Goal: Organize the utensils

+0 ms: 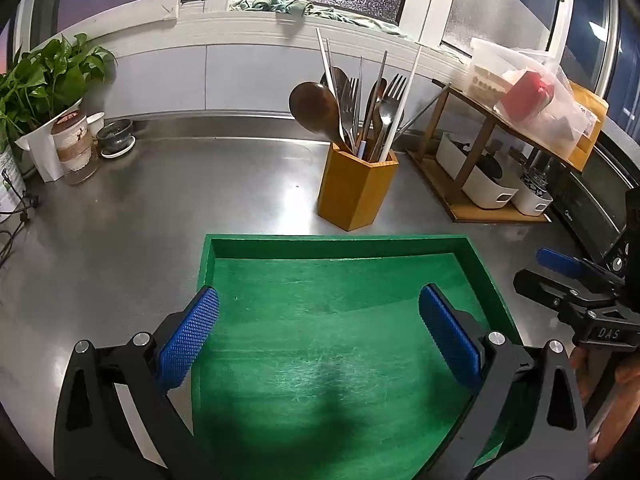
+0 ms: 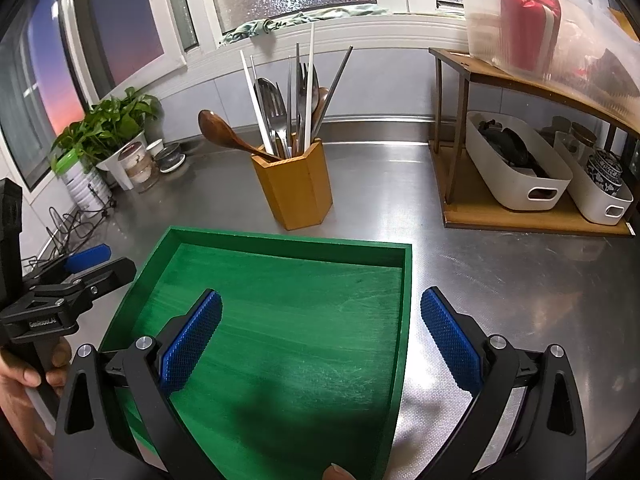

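Stainless steel desk (image 1: pixel 140 216) runs beneath a frosted window, its sill draped with a green cloth (image 1: pixel 280 4).

Green tray (image 1: pixel 340 280) sits at lower centre of both views; nothing lies in it. Just beyond its far rim stands a wooden utensil holder (image 1: pixel 356 188), upright, apart from the tray. It contains forks, chopsticks and a wooden spoon (image 1: pixel 316 108) leaning to the left.

Left hand-held gripper (image 1: pixel 319 312) is above the tray, fingers spread apart, nothing between them. Right hand-held gripper (image 2: pixel 321 312) is above the tray's right rim, fingers likewise apart and gripping nothing.

Upper left of the left wrist view: potted plant (image 1: pixel 44 76). Right side: wooden shelf (image 1: pixel 492 200) carrying white bins (image 1: pixel 484 184) below and a clear bag (image 1: pixel 536 96) on top.
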